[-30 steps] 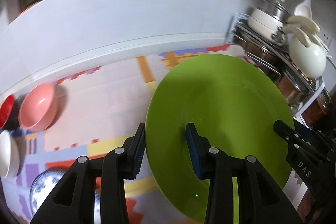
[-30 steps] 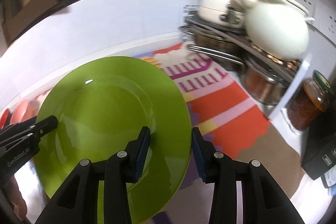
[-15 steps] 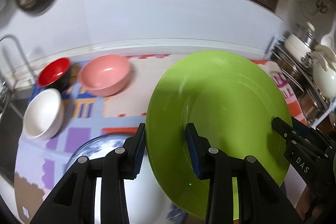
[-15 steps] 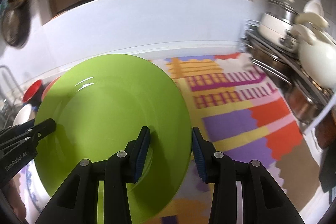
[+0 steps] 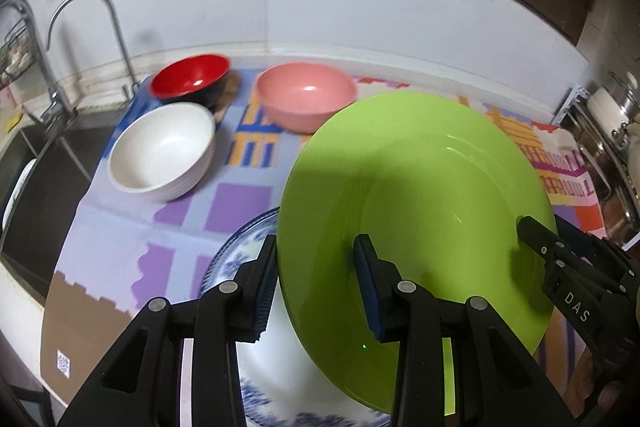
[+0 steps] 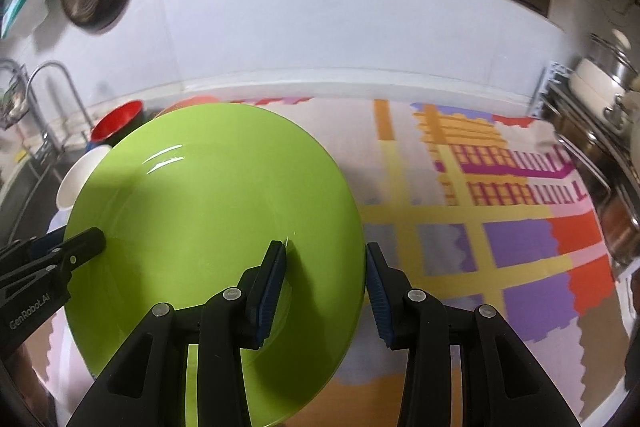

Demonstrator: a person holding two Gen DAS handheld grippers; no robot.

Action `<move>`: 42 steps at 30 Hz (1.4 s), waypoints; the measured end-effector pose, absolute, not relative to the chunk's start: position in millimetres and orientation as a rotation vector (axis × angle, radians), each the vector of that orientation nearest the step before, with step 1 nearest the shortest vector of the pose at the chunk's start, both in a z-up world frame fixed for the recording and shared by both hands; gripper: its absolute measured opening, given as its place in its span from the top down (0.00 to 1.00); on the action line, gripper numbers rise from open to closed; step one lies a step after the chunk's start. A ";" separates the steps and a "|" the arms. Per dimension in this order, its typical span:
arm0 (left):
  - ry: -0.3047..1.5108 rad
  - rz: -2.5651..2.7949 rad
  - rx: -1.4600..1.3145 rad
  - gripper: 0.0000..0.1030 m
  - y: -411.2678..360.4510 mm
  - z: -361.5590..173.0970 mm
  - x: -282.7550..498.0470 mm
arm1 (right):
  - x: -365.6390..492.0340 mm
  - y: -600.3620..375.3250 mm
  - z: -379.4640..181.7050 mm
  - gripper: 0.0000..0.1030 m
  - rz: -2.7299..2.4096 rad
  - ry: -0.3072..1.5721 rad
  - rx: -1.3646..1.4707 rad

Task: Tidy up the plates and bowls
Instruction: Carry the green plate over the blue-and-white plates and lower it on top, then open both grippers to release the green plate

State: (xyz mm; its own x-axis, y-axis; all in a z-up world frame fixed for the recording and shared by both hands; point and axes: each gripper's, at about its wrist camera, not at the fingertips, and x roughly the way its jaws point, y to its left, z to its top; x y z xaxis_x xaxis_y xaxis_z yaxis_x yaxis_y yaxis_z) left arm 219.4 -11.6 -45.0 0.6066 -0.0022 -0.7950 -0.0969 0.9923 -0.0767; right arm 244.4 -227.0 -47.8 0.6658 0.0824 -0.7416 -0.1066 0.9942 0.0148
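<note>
While carried between both tools, green plate (image 5: 416, 211) tilted above blue-patterned plate (image 5: 244, 251), which lies at 7 o'clock beneath it. Left gripper (image 5: 316, 287) and right gripper (image 6: 326, 287) each straddling opposite rims, jaws moderately apart, clamping contact unclear. Likely next: lower onto it.
</note>
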 end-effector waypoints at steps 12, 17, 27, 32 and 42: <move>1.030 0.122 -0.166 0.64 35.1 -76.9 204.3 | 242.6 -170.3 -80.9 0.60 0.173 0.945 -0.076; 1.067 0.118 -0.158 0.64 43.6 -86.6 201.0 | 240.0 -157.8 -89.4 0.60 0.180 0.985 -0.083; 1.128 0.104 -0.173 0.63 50.9 -105.2 202.2 | 236.5 -146.2 -106.5 0.60 0.160 1.052 -0.102; 1.144 0.100 -0.168 0.63 50.6 -109.7 205.0 | 235.7 -144.7 -110.1 0.60 0.153 1.067 -0.102; 1.153 0.084 -0.142 0.61 48.1 -115.2 204.0 | 234.0 -142.4 -113.2 0.59 0.150 1.067 -0.131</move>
